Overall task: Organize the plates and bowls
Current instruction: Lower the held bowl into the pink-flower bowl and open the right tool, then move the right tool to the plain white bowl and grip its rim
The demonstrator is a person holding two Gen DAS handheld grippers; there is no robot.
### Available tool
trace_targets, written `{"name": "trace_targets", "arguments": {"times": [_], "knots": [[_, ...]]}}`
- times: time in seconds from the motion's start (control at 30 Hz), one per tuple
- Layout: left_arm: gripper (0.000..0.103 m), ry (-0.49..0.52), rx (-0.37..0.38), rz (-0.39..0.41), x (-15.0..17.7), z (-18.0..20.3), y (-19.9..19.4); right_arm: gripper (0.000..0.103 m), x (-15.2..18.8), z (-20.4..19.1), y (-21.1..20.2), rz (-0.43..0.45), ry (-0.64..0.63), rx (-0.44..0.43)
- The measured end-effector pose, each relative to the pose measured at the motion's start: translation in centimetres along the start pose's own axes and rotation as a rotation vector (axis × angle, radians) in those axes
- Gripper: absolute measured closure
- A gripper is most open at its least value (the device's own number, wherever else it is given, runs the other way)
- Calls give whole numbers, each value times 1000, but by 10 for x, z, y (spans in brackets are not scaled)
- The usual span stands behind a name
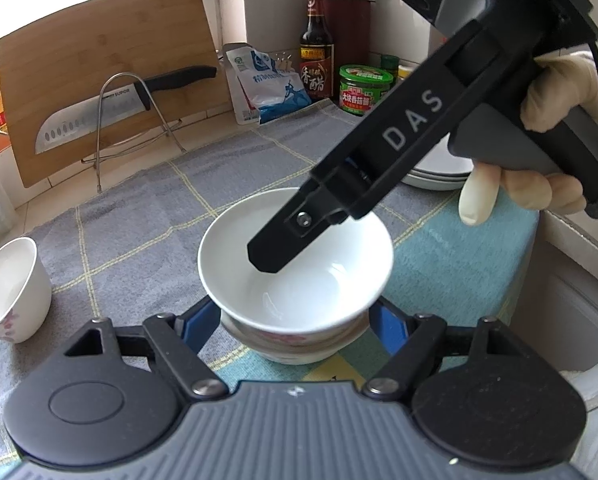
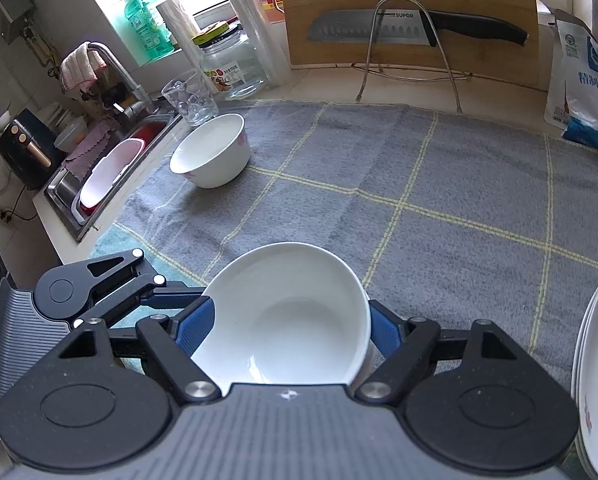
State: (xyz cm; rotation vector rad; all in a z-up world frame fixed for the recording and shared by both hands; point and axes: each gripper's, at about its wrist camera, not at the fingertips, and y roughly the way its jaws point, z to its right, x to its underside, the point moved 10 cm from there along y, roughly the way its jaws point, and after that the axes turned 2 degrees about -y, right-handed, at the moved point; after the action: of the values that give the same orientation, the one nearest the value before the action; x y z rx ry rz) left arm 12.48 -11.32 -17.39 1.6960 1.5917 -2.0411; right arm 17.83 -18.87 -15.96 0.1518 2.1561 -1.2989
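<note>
My left tool (image 1: 295, 320) is clamped on the lower bowl (image 1: 295, 344) of a two-bowl stack, its blue pads (image 1: 197, 326) pressed against that bowl's sides just under the rim of the upper white bowl (image 1: 295, 264) nested in it. My right tool (image 2: 287, 330) is closed on that upper bowl (image 2: 287, 316), blue pads (image 2: 195, 328) against its outer wall on both sides; in the left wrist view one black finger of the right tool (image 1: 275, 256) slants down over the bowl's mouth, with my gloved right hand (image 1: 547, 92) wrapped round the handle. The stack sits on the grey checked towel (image 2: 419, 184) spread over the counter (image 2: 319, 80), near its teal edge. A third white bowl (image 2: 211, 152) with a pink pattern stands alone on the towel's far left corner beside the sink (image 2: 107, 168), well apart from the stack. A pile of white plates (image 2: 595, 360) lies at the right edge of the towel, close to my right hand. At the back, a wooden cutting board (image 1: 111, 76) leans against the wall behind a wire rack (image 1: 139, 120) carrying a knife (image 1: 99, 116), with a salt bag (image 1: 267, 88), a dark sauce bottle (image 1: 317, 48) and a green-lidded jar (image 1: 365, 88) to its right.
</note>
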Motion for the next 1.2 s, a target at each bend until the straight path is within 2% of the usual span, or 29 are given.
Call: {"name": "trace_targets", "arguments": {"times": [0.23, 0.4, 0.53, 0.77, 0.97, 1.2], "knots": [[19, -10, 0, -1, 0, -1, 0, 18, 1, 1, 1, 2, 0, 1], [9, -11, -19, 20, -1, -4, -2, 9, -1, 1, -1, 16, -5, 2], [7, -13, 0, 31, -2, -5, -8, 6, -2, 0, -5, 27, -10, 8], [6, -25, -23, 53, -3, -15, -21, 0, -12, -12, -8, 35, -89, 53], [6, -56, -116, 82, 0, -52, -41, 0, -35, -38, 2, 43, -185, 67], [5, -133, -290, 88, 12, -134, -57, 0, -75, -68, 33, 58, -248, 67]]}}
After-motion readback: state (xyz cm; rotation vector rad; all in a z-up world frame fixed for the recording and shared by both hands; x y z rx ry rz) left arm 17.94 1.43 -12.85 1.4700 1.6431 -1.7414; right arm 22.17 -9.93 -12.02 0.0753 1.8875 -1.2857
